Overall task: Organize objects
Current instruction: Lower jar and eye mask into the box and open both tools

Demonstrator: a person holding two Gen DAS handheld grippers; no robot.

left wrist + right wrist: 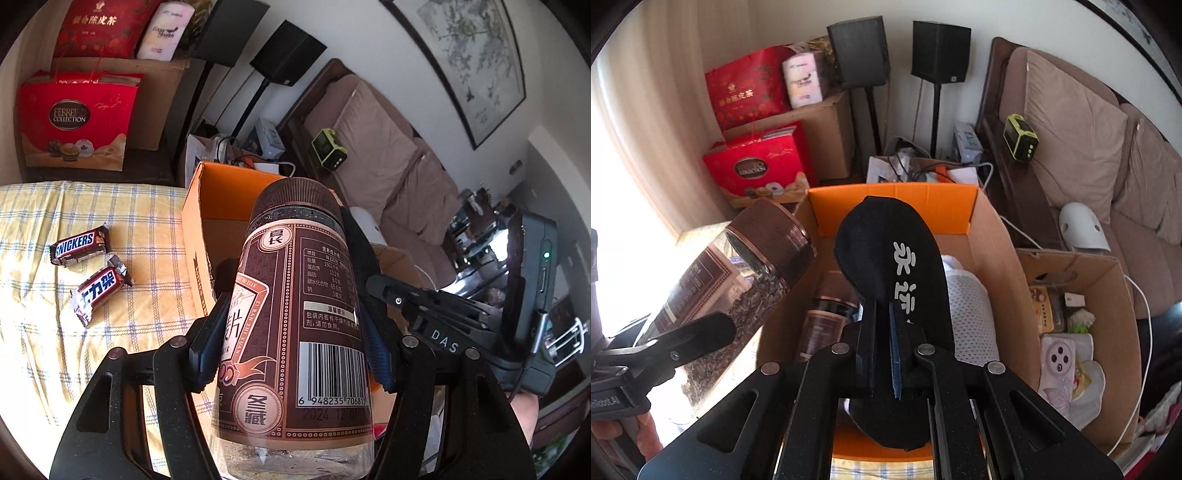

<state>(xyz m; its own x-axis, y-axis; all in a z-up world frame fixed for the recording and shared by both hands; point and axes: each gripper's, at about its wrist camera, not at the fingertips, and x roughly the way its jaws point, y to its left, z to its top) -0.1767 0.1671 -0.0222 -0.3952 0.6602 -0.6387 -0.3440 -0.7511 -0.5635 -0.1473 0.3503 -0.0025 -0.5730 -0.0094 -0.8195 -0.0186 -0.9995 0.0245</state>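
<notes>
My left gripper (291, 339) is shut on a clear jar (295, 314) with a brown label and a ribbed brown lid. The pads press its sides, and its lid points at the open cardboard box (199, 229) with the orange flap. In the right wrist view the same jar (746, 273) hangs at the box's left wall. My right gripper (890, 332) is shut on a black sock (890, 258) with white characters, held over the box (997, 240). Inside lie a second brown jar (827, 317) and a white mesh item (967, 306). Two Snickers bars (79, 245) (99, 291) lie on the checked cloth (74, 203).
A second cardboard box (1108, 280) with several small items stands right of the first. Behind it is a brown sofa (1078, 122). Red gift boxes (757, 170), larger cartons and two black speakers on stands (938, 51) fill the corner behind.
</notes>
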